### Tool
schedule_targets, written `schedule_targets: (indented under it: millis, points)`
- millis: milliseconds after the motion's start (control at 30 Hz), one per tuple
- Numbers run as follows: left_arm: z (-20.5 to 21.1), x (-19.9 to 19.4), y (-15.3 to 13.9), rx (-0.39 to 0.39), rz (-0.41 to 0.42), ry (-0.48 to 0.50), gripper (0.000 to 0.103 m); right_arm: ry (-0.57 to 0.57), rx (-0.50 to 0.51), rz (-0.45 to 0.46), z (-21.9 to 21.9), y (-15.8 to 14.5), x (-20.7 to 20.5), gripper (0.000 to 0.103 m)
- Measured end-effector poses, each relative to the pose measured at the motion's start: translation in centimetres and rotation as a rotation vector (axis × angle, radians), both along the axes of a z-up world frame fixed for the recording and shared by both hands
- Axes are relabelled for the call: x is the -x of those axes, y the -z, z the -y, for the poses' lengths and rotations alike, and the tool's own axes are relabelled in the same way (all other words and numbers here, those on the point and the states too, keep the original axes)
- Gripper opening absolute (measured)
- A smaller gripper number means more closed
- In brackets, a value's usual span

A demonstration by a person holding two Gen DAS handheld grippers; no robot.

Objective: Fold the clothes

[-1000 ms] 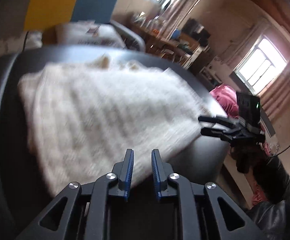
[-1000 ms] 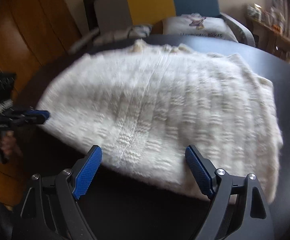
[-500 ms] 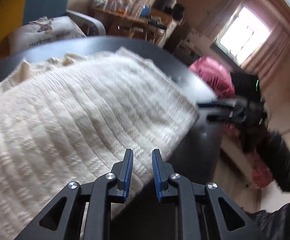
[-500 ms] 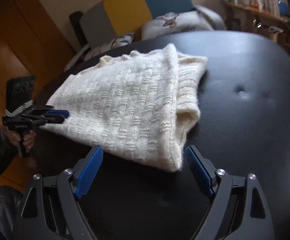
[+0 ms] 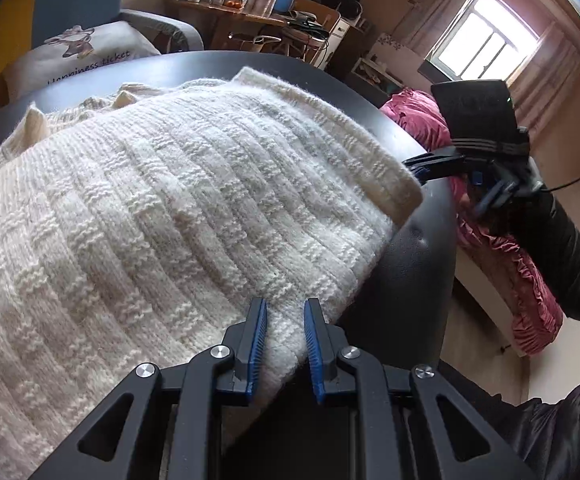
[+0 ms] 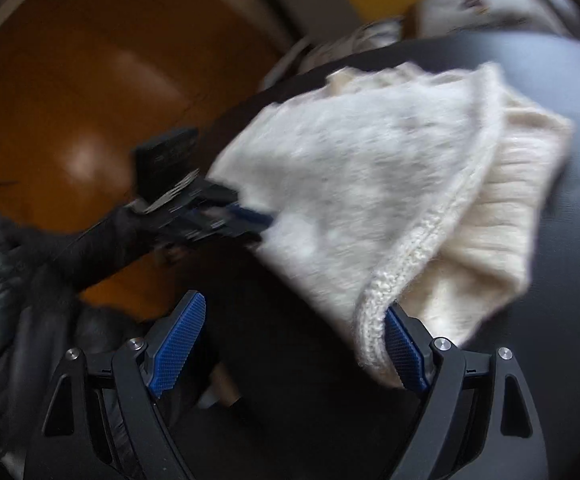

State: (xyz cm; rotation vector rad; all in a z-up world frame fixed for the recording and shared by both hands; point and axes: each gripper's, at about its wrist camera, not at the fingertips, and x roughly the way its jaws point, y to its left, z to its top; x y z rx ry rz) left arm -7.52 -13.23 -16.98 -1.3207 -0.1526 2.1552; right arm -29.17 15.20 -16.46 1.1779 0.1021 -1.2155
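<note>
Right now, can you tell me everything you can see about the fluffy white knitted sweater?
The fluffy cream-white knitted sweater looks like thick wool, with ridged bands and a ribbed hem. It lies folded on the round black table, one layer over another. The left gripper is closed on its near corner. The right gripper is wide open, one blue pad touching a stitched edge of the sweater. The right wrist view is blurred.
</note>
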Motion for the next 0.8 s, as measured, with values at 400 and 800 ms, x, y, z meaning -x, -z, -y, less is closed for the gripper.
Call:
schedule_targets:
  millis: [400, 800]
  points:
    - [-2.5, 1.4, -2.9, -0.005, -0.056, 0.087, 0.019, -0.171, -0.263, -0.111, 1.1, 1.0, -3.0, 0.088]
    - [-7.4, 4.5, -3.1, 0.0, -0.077, 0.251, 0.019, -0.065, -0.215, -0.25, -0.3, -3.5, -4.5, 0.088]
